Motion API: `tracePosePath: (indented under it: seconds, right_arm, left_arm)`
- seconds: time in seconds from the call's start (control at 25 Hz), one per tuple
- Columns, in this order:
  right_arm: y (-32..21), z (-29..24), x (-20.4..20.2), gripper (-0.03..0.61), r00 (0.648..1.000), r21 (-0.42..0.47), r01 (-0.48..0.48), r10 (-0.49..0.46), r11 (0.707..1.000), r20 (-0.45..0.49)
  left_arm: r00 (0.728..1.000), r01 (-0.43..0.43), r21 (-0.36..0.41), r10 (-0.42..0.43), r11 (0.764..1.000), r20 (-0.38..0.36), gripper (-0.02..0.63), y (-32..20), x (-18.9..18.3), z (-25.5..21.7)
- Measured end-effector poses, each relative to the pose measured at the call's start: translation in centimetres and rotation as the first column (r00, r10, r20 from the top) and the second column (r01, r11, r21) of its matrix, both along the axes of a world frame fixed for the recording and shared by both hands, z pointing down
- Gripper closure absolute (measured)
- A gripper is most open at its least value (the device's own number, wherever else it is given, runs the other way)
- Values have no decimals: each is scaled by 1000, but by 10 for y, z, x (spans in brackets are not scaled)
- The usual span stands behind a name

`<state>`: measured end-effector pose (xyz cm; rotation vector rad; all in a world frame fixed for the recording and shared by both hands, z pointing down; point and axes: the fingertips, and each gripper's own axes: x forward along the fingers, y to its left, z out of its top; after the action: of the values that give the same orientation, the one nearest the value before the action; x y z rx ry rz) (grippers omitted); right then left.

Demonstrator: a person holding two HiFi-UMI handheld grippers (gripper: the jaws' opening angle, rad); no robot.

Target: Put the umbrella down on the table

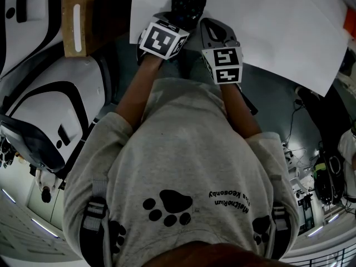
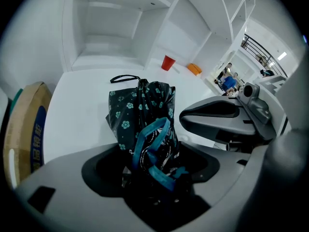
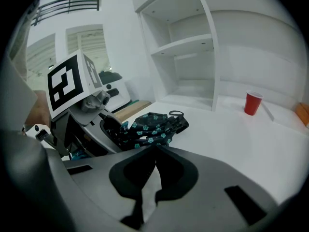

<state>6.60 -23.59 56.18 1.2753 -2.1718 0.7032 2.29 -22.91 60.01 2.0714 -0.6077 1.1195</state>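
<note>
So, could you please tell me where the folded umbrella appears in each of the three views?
Head view: umbrella at top centre, against the white table.
Left gripper view: centre, stretching away from the camera.
Right gripper view: just left of centre.
Shared landmark: the white table under it.

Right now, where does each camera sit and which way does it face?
Head view: on the person's head, facing steeply down; shirt, forearms, left hand-held gripper, right hand-held gripper, table.
Left gripper view: rides the left one, looking along its open jaws at the umbrella.
Right gripper view: rides the right one; closed jaws, facing shelves.
Shared: gripper views both show umbrella and red cup.
</note>
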Motion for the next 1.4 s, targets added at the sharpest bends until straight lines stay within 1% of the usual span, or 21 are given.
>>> tracePosePath:
  seconds: [0.32, 0.64, 0.8, 0.96, 1.16, 1.2, 1.24, 1.32, 1.4]
  right_arm:
    - [-2, -5, 3, 546, 1000, 15, -6, 6, 1000, 11]
    - [-1, -19, 6, 546, 1000, 38, -6, 6, 999, 7]
    - [-2, -28, 3, 546, 1000, 58, -6, 6, 998, 13]
    - [-1, -41, 1, 546, 1000, 84, -5, 4, 996, 16]
    - [3, -62, -1, 546, 1000, 125, 3, -5, 992, 18]
    - [5, -65, -2, 546, 1000, 131, 5, -8, 991, 18]
    - [7, -69, -1, 546, 1000, 138, 9, -11, 990, 15]
    - [9, -77, -1, 546, 1000, 150, 16, -18, 989, 11]
    - [13, -87, -2, 546, 1000, 160, 18, -21, 987, 18]
  left_arm:
    - [1000, -2, -5, 2, 1000, 18, 284, -1, -5, -10]
    - [1000, 13, 10, -13, 1000, 9, 284, 1, -16, -28]
    - [1000, 14, 15, -14, 1000, -13, 284, 4, -19, -43]
    - [999, 35, 67, -32, 997, -42, 284, 3, -21, -63]
    - [992, 59, 154, -42, 986, -116, 287, 2, -15, -94]
    - [991, 66, 178, -44, 982, -124, 299, 3, -15, -100]
    - [990, 77, 210, -50, 975, -129, 345, 2, -14, -106]
    - [988, 109, 284, -72, 953, -137, 515, -1, -15, -120]
    - [984, 132, 330, -84, 935, -156, 543, 0, -14, -131]
